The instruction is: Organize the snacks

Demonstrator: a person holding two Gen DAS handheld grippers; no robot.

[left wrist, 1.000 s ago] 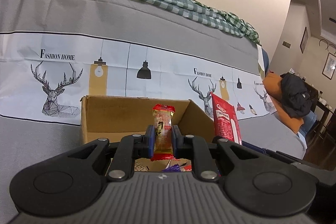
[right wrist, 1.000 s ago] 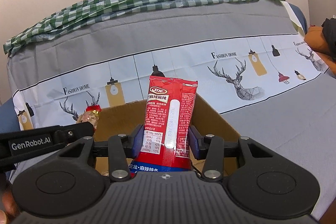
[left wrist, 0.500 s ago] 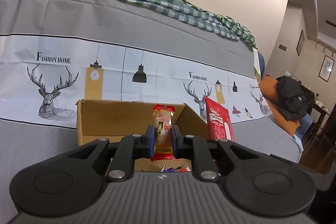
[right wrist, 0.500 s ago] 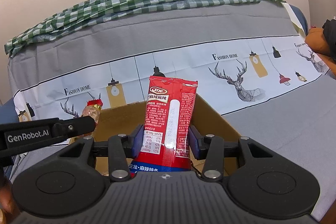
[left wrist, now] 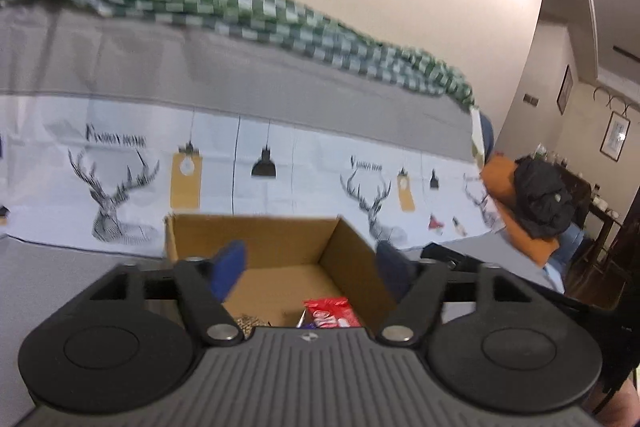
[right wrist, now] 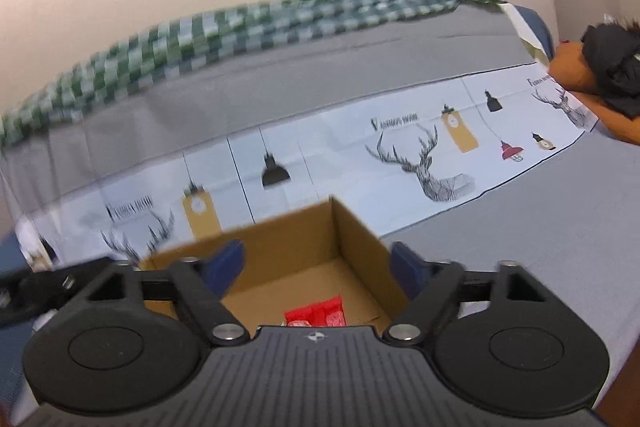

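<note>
An open cardboard box (left wrist: 280,239) stands on the grey bed cover, and it also shows in the right wrist view (right wrist: 352,235). My left gripper (left wrist: 312,267) is open and empty above the box. A red snack packet (left wrist: 330,313) lies on the box floor, with other wrappers partly hidden behind the gripper body. My right gripper (right wrist: 318,265) is open and empty above the same box. A red packet (right wrist: 316,313) lies on the box floor below it. The left gripper's arm (right wrist: 48,287) shows at the left of the right wrist view.
A grey and white deer-print cover (left wrist: 120,179) spreads around the box. A green checked cloth (left wrist: 240,7) lies along the back by the wall. An orange cushion with a black garment (left wrist: 540,195) lies at the right.
Both grippers have opened and let go of their snacks. The small red-gold packet and the tall red packet have dropped into the box. Both views are blurred from motion.
</note>
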